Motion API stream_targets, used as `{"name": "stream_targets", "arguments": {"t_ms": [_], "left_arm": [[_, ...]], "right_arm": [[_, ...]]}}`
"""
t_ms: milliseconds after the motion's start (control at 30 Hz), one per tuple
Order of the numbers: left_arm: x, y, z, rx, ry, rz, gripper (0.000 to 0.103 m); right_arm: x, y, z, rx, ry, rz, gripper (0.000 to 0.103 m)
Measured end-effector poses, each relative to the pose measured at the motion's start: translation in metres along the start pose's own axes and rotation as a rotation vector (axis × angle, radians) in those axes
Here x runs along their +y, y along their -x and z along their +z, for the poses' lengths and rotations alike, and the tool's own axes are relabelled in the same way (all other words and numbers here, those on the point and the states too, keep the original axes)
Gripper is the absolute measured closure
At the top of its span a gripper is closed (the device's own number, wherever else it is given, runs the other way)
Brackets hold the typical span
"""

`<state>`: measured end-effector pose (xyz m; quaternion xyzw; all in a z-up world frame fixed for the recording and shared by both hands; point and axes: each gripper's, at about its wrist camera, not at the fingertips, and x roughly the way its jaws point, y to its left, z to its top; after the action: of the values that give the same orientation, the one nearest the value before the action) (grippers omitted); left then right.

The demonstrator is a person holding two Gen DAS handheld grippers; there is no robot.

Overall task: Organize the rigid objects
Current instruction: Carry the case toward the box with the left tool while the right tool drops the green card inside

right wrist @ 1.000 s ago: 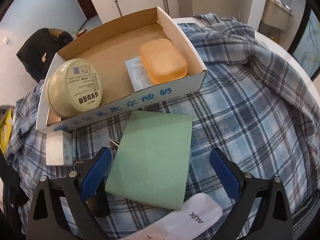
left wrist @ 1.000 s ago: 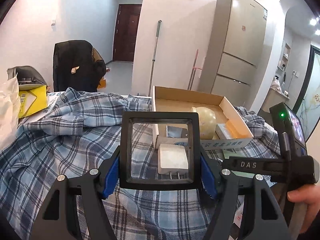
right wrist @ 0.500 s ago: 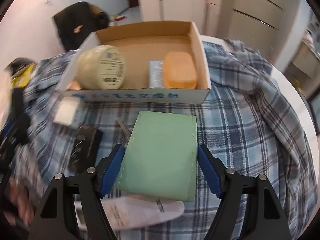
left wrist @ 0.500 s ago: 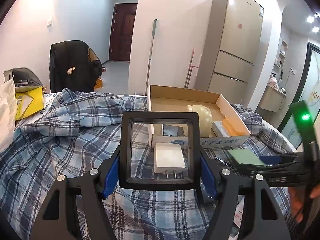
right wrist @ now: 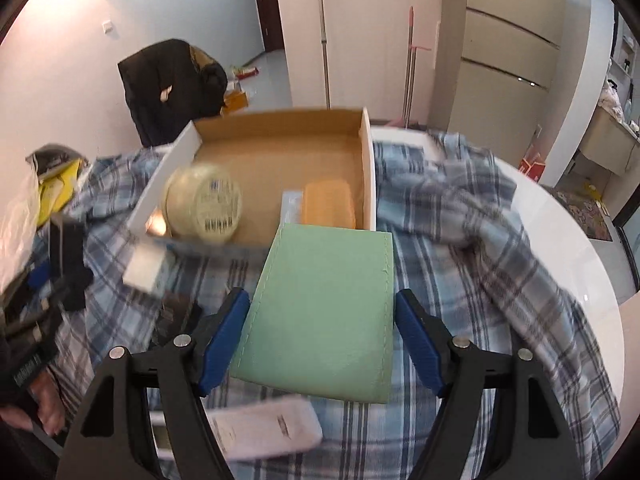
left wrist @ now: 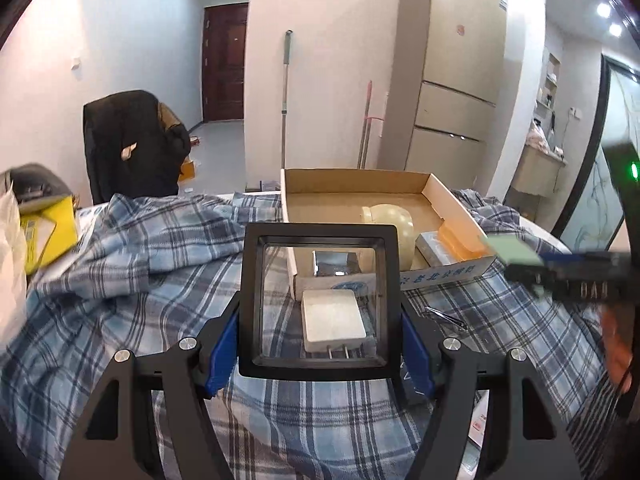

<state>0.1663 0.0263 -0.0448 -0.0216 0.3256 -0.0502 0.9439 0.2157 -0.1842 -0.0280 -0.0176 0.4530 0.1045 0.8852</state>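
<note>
My left gripper (left wrist: pixel 320 344) is shut on a black-framed clear square case (left wrist: pixel 319 300), held upright above the plaid cloth. Through it I see a white charger (left wrist: pixel 334 320) lying in front of the open cardboard box (left wrist: pixel 456 208). My right gripper (right wrist: pixel 320 336) is shut on a flat green wallet (right wrist: pixel 324 312), lifted above the cloth with its far edge near the box's front wall (right wrist: pixel 370 176). The box holds a round cream tin (right wrist: pixel 204 204), an orange soap bar (right wrist: pixel 330 204) and a clear packet (right wrist: pixel 290 208).
A blue plaid shirt (right wrist: pixel 460 248) covers the round white table (right wrist: pixel 568 224). A white remote (right wrist: pixel 260 432) lies under my right gripper, a black object (right wrist: pixel 176 316) to its left. Tweezers (left wrist: pixel 446 318) lie right of the charger. Yellow packaging (left wrist: pixel 48 232) sits far left.
My right gripper has shut on the green wallet and lifted it off the cloth toward the box. My left gripper keeps holding the framed case, nearly still.
</note>
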Motion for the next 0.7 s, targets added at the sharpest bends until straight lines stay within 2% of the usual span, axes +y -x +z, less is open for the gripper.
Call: {"name": "stream_targets", "arguments": {"t_ms": [133,233,333,533,633,700], "left_arm": [[-0.001,-0.017,0.010,0.049,-0.025,-0.001,0.031],[0.005,-0.025,0.018,0.043,-0.025,0.016,0.031],[0.012,-0.030,0.026,0.041,-0.016,0.007,0.031],[0.023,-0.041,0.043,0.056,-0.004,0.020,0.031],[0.026,-0.042,0.047,0.095,0.035,-0.015,0.031],[0.024,-0.042,0.049,0.098,0.030,-0.028,0.031]], "right_arm": [[0.007,-0.012,0.028,-0.026,0.007,-0.009,0.029],[0.009,-0.031,0.044,-0.003,-0.010,-0.025,0.029],[0.010,-0.049,0.054,0.017,-0.004,0.002,0.029],[0.009,-0.084,0.075,0.011,-0.018,0.016,0.029],[0.005,-0.099,0.081,0.044,-0.046,-0.025,0.028],[0.003,-0.098,0.080,0.048,-0.054,0.006,0.025]]}}
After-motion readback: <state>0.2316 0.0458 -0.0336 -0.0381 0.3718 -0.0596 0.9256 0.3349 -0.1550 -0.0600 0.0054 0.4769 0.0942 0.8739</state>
